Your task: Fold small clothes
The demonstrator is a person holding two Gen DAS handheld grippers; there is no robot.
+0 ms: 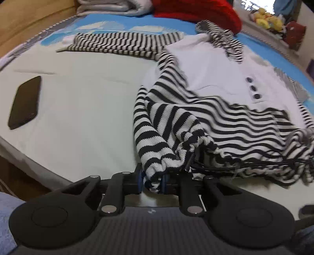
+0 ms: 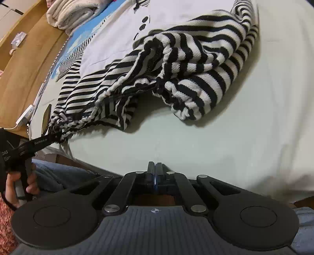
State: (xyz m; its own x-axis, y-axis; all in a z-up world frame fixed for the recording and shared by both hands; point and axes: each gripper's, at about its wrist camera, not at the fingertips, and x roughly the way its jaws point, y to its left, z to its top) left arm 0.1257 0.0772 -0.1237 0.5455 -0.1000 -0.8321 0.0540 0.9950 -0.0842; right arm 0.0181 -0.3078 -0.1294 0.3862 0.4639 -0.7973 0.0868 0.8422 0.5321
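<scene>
A small black-and-white striped sweater (image 1: pixel 215 109) with a white chest panel and dark buttons lies on the pale bed sheet (image 1: pixel 78 117). My left gripper (image 1: pixel 154 179) is shut on its bunched striped hem at the near edge and holds it lifted a little. In the right wrist view the same sweater (image 2: pixel 176 64) lies crumpled ahead, with the left gripper (image 2: pixel 50 135) pinching the hem at the far left. My right gripper (image 2: pixel 155 172) is shut and empty, above bare sheet in front of the sweater's folded sleeve (image 2: pixel 196 94).
A black phone (image 1: pixel 25 103) lies on the sheet at the left. A red garment (image 1: pixel 196 11) and folded grey towels (image 1: pixel 113 6) sit at the far edge. A wooden surface (image 2: pixel 25 64) borders the bed. A white charger (image 2: pixel 25 115) rests at the bed's edge.
</scene>
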